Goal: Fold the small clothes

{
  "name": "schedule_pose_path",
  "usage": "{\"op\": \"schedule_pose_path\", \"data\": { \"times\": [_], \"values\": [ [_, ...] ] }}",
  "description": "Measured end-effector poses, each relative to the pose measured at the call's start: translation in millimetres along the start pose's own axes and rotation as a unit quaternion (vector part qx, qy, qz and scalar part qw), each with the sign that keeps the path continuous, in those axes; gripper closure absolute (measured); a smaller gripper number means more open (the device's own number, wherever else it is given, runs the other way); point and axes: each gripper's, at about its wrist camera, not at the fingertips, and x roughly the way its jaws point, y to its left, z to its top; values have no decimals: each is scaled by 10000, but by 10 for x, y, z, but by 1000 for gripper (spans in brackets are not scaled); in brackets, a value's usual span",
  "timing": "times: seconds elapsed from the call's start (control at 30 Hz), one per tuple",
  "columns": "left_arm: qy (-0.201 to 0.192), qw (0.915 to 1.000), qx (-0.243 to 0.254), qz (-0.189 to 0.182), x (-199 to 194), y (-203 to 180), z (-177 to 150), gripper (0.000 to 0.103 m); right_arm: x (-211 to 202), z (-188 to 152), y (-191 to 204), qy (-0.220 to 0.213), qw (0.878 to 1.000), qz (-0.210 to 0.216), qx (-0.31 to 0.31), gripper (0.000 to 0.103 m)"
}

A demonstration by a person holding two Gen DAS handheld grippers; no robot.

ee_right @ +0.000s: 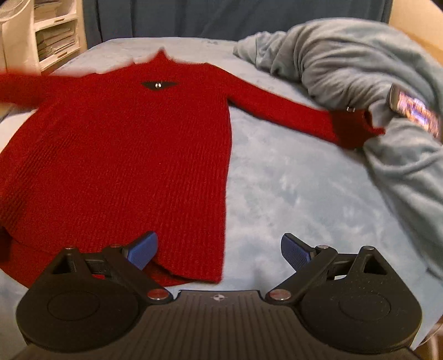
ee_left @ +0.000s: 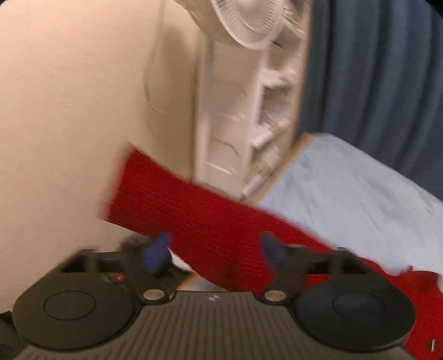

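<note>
A red knit sweater lies flat on a light blue blanket, its neck far from me and its right sleeve stretched toward the grey bedding. My right gripper is open and empty, low over the sweater's near right hem corner. In the blurred left wrist view the sweater's left sleeve hangs in the air across my left gripper. The blue fingertips stand apart with the sleeve between and behind them; I cannot tell whether they hold it.
A rumpled grey-blue blanket is heaped at the right with a lit phone on it. A white shelf unit and a fan stand at the bed's left side. Dark blue curtains hang behind.
</note>
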Motion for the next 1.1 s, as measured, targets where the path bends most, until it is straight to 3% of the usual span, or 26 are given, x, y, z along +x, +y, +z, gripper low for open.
{"op": "schedule_pose_path", "data": {
  "times": [0.07,0.13,0.27,0.4,0.5,0.53,0.57,0.6,0.63,0.73,0.83,1.1],
  "values": [
    [426,9983,343,-225,-124,-71,-397,15,25,-11,-22,58,9998,122,172,7],
    [1145,9894,641,-626,-188,-133,-948,15,54,-29,-89,107,9984,263,488,7],
    [2304,9576,729,-1567,-514,-82,-1944,15,212,-74,-350,303,9888,500,1375,7],
    [3065,9295,575,-1972,-702,-183,-2453,15,488,-86,-541,722,9706,675,2194,6],
    [2991,9271,1237,-1890,-937,-438,-2684,15,666,-91,-496,943,9584,1042,2483,7],
    [2961,9250,1449,-1891,-937,-507,-2728,21,675,-78,-430,875,9613,1009,2408,21],
    [2915,9221,1676,-1917,-923,-573,-2760,50,662,-59,-360,797,9656,1054,2241,67],
    [2768,9235,1868,-1886,-1003,-632,-2799,80,658,-38,-292,782,9686,1099,2087,94],
    [2719,9232,1860,-1978,-1072,-643,-2797,80,670,-32,-284,886,9646,1242,2150,91],
    [2546,9362,1546,-1868,-1293,-511,-2631,84,525,29,-399,792,9529,1465,2533,93],
    [2155,9465,1584,-1806,-1479,-357,-2353,85,232,131,-622,462,9524,1381,2677,94],
    [1856,9445,1700,-2110,-2209,15,-2003,86,-694,143,-947,-86,9503,1570,2688,95]
  ]
}}
